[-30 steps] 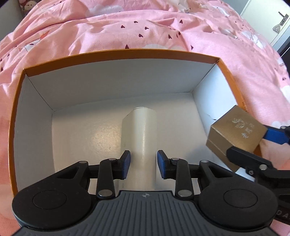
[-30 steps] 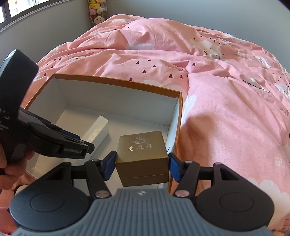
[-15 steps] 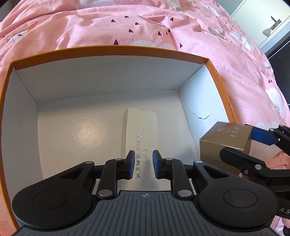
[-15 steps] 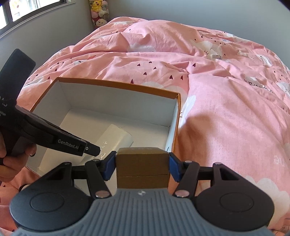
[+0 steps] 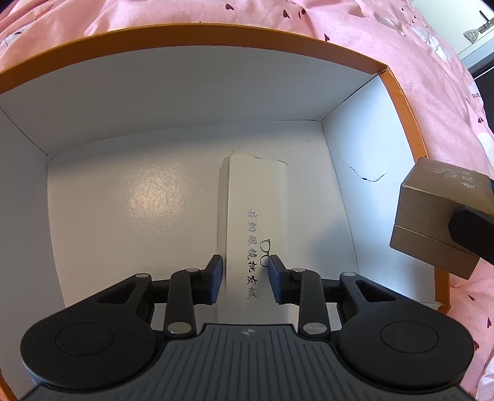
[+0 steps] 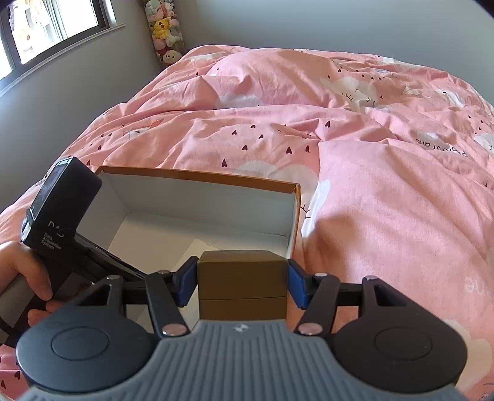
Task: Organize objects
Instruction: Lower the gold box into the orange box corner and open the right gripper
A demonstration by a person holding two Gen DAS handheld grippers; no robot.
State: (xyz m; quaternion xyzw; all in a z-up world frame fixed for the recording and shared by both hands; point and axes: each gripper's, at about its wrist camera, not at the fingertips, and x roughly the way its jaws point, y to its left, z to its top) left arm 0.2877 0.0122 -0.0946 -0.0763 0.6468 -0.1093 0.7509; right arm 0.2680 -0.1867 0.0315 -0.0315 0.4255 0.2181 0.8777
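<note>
An open orange box with white inside [image 5: 191, 101] lies on the pink bed; it also shows in the right wrist view [image 6: 203, 179]. A long white glasses case [image 5: 256, 203] with printed characters lies flat on its floor. My left gripper [image 5: 244, 271] is inside the box, open, its fingers either side of the case's near end and slightly apart from it. My right gripper [image 6: 242, 282] is shut on a small gold box [image 6: 242, 277], held above the orange box's right near corner; the gold box also shows in the left wrist view [image 5: 432, 212].
A rumpled pink duvet [image 6: 355, 148] covers the bed all around the box. Plush toys [image 6: 163, 27] stand in the far corner by a window [image 6: 46, 27]. A hand [image 6: 21, 271] holds the left gripper's handle.
The white case went from standing tilted to lying flat on the box floor. My left gripper let it go and opened. My right gripper lifted the gold box and tilted up.
</note>
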